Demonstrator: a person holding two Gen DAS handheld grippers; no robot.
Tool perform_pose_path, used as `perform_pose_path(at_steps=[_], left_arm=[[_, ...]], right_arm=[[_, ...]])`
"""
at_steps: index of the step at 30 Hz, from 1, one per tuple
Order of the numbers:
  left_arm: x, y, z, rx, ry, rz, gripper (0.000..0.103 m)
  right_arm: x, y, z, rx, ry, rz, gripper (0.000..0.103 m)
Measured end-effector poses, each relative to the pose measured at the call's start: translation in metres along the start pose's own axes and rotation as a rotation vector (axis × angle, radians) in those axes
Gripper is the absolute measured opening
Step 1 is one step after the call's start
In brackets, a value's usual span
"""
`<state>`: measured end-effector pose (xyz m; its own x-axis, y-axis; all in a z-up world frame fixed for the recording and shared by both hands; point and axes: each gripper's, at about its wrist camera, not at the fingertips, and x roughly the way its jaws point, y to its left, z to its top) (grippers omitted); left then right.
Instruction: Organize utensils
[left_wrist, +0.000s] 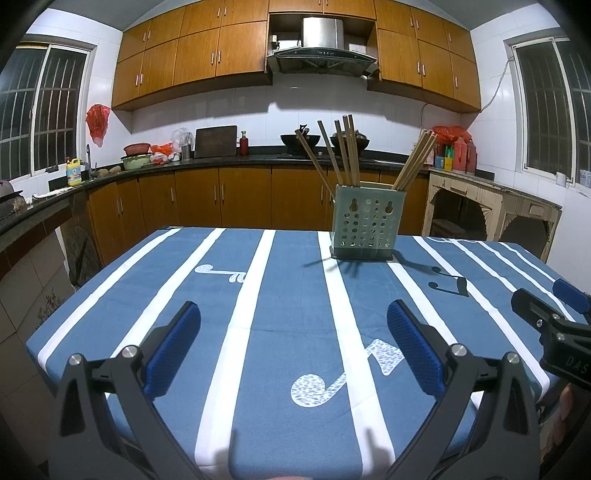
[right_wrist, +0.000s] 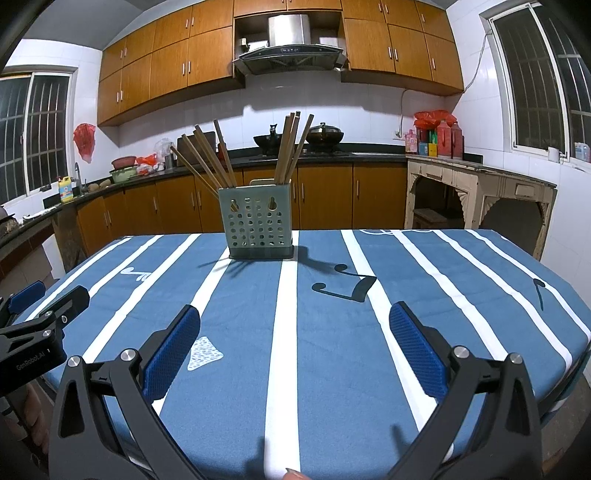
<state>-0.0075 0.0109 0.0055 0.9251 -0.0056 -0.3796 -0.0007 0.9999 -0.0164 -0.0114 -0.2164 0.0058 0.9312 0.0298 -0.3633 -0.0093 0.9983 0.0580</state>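
Observation:
A pale green perforated utensil holder stands upright at the far side of the table. Several wooden chopsticks lean out of it in two bunches. My left gripper is open over the near part of the tablecloth, with nothing between its blue pads. My right gripper is open as well and holds nothing. Each gripper shows at the edge of the other's view: the right one at far right, the left one at far left.
The table wears a blue cloth with white stripes and music notes. Behind it runs a kitchen counter with woks, bottles and bowls, and a pale wooden cabinet stands at the right. A hand shows under the right gripper.

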Motion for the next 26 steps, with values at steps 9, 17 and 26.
perform_pose_path(at_steps=[9, 17, 26], left_arm=[[0.001, -0.001, -0.008, -0.002, 0.007, -0.004, 0.099], [0.001, 0.001, -0.011, -0.003, 0.008, -0.006, 0.099], [0.000, 0.007, -0.010, -0.011, 0.025, -0.004, 0.099]], right_arm=[[0.000, 0.001, 0.000, 0.000, 0.001, 0.000, 0.101], [-0.001, 0.001, 0.000, 0.000, 0.002, 0.000, 0.101], [-0.001, 0.000, 0.001, 0.001, 0.003, 0.000, 0.101]])
